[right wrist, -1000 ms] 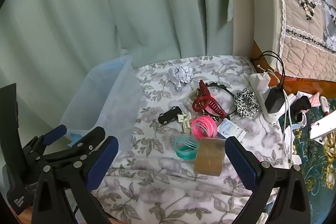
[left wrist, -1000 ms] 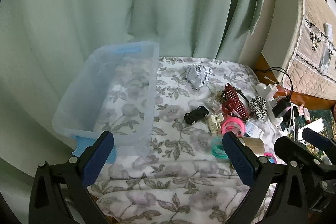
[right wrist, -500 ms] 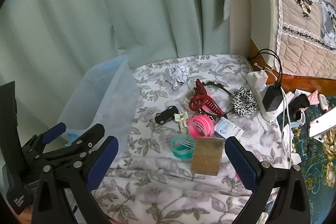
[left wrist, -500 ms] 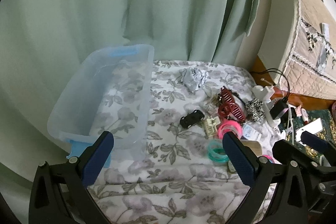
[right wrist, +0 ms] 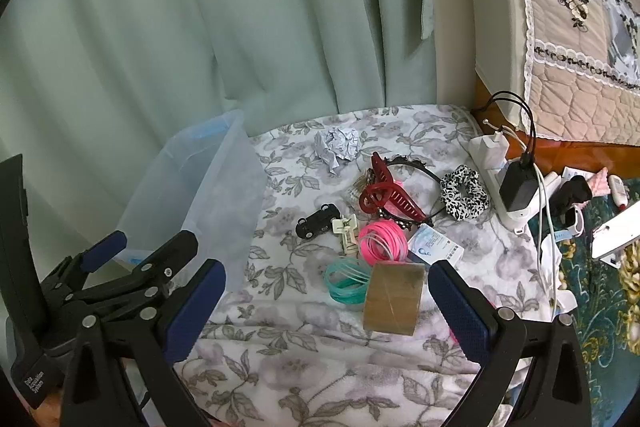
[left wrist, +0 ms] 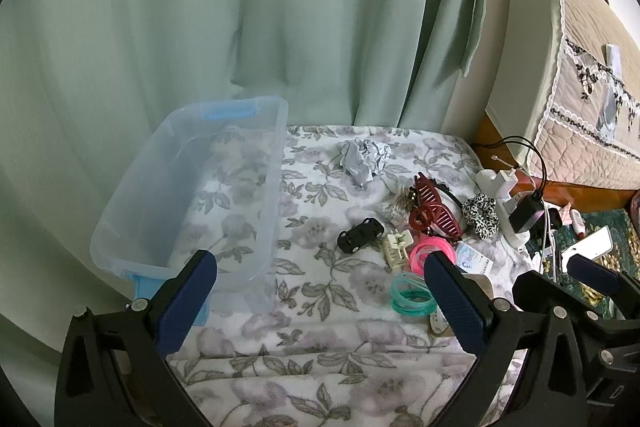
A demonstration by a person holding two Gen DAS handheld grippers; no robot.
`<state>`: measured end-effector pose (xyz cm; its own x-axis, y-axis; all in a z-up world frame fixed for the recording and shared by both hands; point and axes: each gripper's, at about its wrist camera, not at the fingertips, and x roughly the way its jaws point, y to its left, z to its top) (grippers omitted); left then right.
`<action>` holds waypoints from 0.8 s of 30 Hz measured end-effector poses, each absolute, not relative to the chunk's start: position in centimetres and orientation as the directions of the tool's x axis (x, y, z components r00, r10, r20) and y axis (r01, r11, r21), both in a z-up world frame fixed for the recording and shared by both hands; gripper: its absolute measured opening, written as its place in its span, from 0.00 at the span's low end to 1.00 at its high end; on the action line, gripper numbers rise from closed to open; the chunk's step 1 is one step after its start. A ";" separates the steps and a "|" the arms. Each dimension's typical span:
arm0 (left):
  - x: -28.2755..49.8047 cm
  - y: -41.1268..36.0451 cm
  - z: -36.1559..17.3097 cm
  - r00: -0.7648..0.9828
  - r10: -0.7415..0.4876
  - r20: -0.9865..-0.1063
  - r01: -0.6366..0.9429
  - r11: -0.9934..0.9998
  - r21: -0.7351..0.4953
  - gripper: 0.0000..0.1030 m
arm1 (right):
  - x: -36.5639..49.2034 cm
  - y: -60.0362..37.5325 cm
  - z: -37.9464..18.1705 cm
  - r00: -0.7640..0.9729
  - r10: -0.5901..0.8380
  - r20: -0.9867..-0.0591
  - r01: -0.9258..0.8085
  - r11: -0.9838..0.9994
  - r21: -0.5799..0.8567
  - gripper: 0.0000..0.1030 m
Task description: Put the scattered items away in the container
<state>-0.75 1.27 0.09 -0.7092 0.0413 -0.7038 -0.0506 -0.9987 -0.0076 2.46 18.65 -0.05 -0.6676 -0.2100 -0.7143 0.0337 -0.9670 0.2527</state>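
The left claw's right finger (left wrist: 454, 301) hides most of the tape roll (left wrist: 478, 283) behind it.

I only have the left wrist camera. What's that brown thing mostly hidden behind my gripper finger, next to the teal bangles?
Observer: A roll of brown tape, touching the teal bangles.
Operator: Is the right gripper holding anything?
Observer: No. The right gripper is open and empty, and the tape lies just ahead between its fingers.
Operator: What's the black strip by the red claw clip?
Observer: A thin black headband. It arcs from behind the red claw clip round towards the spotted scrunchie.
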 end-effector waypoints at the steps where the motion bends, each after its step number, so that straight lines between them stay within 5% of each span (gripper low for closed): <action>1: -0.7 1.2 0.1 -0.711 0.043 -0.702 -0.052 -0.999 -0.009 1.00 | 2.5 18.7 0.0 -0.669 -0.210 -0.713 0.034 -0.967 0.253 1.00; 24: -0.3 0.5 -0.1 -0.722 0.060 -0.690 -0.056 -0.998 -0.029 1.00 | 2.4 18.2 -0.1 -0.669 -0.198 -0.717 0.032 -0.971 0.238 1.00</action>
<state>-0.30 0.49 -0.15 -0.7218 0.0603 -0.6895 -0.0556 -0.9980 -0.0291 2.38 18.25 -0.13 -0.6689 -0.1977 -0.7166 0.0322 -0.9708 0.2377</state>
